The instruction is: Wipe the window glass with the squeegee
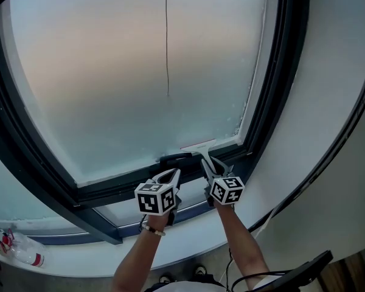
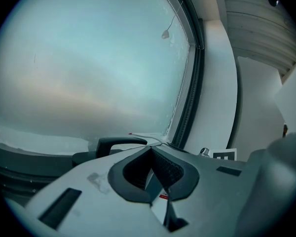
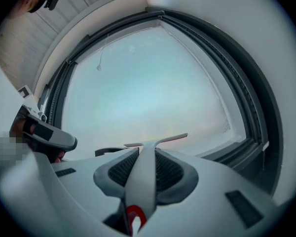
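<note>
One squeegee (image 3: 144,177) gripped by right tool (image 3: 148,156); left tool (image 2: 150,150) closed; forearms (image 1: 240,239): head view only.

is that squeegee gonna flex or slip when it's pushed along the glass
Probably stiff: the squeegee shows a straight handle and flat blade while clamped in the right gripper. Likely light, as it looks thin. It could twist slightly on the window glass, since the jaws pinch only its narrow handle.

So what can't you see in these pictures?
- Outdoors: the window glass is hazy in every view.
- Whether the squeegee blade touches the glass: too small in the head view.
- Its handle: mostly hidden by the right gripper in the head view.
- Bottle: cut off by the head view's left edge.
</note>
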`<move>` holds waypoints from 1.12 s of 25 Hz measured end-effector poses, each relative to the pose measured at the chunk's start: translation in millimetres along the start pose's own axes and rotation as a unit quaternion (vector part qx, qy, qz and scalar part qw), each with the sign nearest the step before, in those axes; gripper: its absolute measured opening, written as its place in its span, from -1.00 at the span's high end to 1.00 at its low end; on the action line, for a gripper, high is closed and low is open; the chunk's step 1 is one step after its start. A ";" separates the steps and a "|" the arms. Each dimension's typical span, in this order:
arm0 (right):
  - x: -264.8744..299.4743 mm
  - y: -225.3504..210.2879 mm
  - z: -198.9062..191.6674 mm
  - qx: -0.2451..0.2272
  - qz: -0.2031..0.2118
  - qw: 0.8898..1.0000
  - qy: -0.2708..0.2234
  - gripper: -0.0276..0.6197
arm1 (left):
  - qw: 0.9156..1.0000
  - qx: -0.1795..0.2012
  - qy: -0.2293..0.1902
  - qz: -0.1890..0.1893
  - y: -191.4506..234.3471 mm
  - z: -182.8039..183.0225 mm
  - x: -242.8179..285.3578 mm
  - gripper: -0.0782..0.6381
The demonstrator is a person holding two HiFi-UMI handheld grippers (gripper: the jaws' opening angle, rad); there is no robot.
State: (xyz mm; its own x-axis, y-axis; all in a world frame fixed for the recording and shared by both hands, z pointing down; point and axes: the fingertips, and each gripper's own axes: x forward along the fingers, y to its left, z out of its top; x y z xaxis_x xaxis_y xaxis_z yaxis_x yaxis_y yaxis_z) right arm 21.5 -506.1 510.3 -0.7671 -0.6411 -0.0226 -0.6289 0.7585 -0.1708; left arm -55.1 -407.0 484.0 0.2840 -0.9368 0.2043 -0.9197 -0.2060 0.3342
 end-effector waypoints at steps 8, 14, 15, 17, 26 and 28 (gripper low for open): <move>-3.0 -15.8 -11.6 0.042 0.006 0.999 -0.014 0.64 | 1.000 -0.002 0.019 0.006 -2.1 -17.7 10.2 0.79; -5.7 -16.1 -3.2 0.047 0.011 0.999 -0.021 0.64 | 1.000 -0.004 0.024 0.004 -7.6 -23.9 19.9 0.79; -10.0 -13.3 5.1 0.032 0.008 0.999 -0.027 0.64 | 1.000 -0.003 0.021 0.001 -10.0 -21.0 20.0 0.79; -19.1 -7.5 33.0 0.002 0.006 0.999 -0.046 0.64 | 1.000 0.002 0.009 -0.008 -17.4 -6.9 19.5 0.79; -28.0 0.9 278.2 -0.101 0.029 0.979 -0.177 0.64 | 0.988 0.098 -0.097 -0.075 -105.4 170.1 27.7 0.79; -33.1 2.8 332.4 -0.114 0.032 0.972 -0.201 0.64 | 0.982 0.120 -0.116 -0.087 -125.9 204.7 27.4 0.79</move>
State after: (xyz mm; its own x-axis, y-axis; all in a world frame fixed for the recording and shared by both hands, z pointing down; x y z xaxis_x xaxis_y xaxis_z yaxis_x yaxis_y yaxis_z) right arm 87.2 -521.6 183.2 -0.7229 -0.5510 -0.4168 -0.6286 0.7749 0.0659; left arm 13.0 -464.6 259.2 0.3996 -0.9147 -0.0609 -0.9077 -0.4041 0.1131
